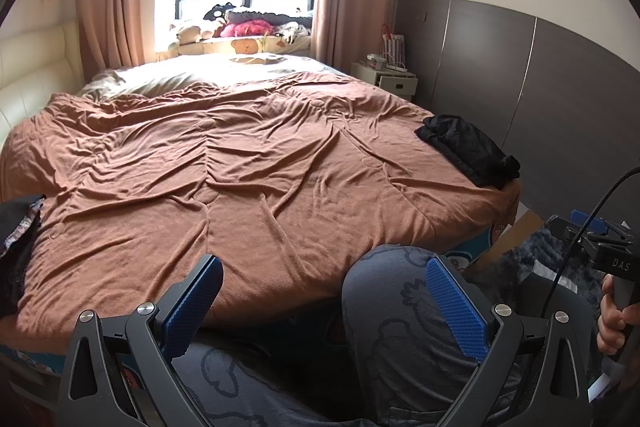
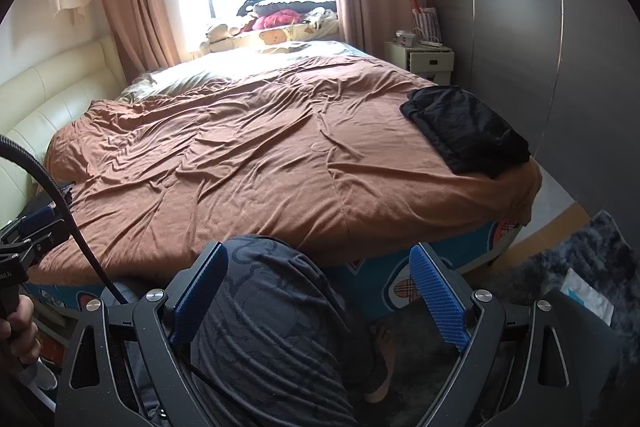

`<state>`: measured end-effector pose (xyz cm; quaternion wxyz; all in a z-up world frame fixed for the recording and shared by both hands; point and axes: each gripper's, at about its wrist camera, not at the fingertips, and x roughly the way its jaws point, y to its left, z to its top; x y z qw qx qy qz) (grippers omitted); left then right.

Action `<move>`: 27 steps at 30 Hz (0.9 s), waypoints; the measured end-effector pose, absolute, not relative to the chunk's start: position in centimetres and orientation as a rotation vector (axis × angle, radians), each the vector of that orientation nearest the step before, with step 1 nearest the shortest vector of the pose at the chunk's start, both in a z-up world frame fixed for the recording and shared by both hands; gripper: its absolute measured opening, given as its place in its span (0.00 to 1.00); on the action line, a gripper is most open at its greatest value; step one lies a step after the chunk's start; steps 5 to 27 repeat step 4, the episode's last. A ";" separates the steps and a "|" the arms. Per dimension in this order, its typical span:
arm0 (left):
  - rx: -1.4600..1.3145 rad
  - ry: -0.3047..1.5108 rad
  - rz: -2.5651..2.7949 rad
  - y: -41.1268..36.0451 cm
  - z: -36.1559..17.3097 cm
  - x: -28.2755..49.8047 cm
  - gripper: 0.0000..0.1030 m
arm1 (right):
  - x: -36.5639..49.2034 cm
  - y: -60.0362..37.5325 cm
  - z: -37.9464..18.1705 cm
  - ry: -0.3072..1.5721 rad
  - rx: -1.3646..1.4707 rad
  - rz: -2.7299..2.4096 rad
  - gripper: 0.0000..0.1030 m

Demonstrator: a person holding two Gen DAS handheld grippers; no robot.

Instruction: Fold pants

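Both claws hang low at the foot of the bed (image 1: 280, 155), and nothing is in either one. The left claw (image 1: 324, 307) fills the bottom of its frame, blue pads (image 1: 456, 311) spread wide apart, with only the person's patterned knee (image 1: 400, 291) showing between them. The right claw (image 2: 320, 299) sits the same way at the bottom of its own frame, jaws apart, a grey-clad knee (image 2: 264, 307) in the gap. The pants (image 1: 468, 147) lie as a dark bundle at centre right of the left view, on the brown cover (image 1: 240, 167) close to the bed's right edge, well apart from both claws; in the right view they sit at the same right edge. A second dark heap of clothes (image 1: 18, 251) pokes in at the left edge of the left view. At lower right there, a hand (image 1: 614, 323) grips the other handle.
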<state>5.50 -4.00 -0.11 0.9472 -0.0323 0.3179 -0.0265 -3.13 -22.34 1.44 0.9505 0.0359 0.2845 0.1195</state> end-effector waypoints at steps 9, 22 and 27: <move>-0.065 0.644 -0.047 -4.2 -0.1 5.4 1.00 | -3.1 -22.6 1.5 0.573 0.066 0.244 0.90; -0.065 0.644 -0.047 -4.2 -0.1 5.4 1.00 | -3.1 -22.6 1.5 0.573 0.066 0.244 0.90; -0.065 0.644 -0.047 -4.2 -0.1 5.4 1.00 | -3.1 -22.6 1.5 0.573 0.066 0.244 0.90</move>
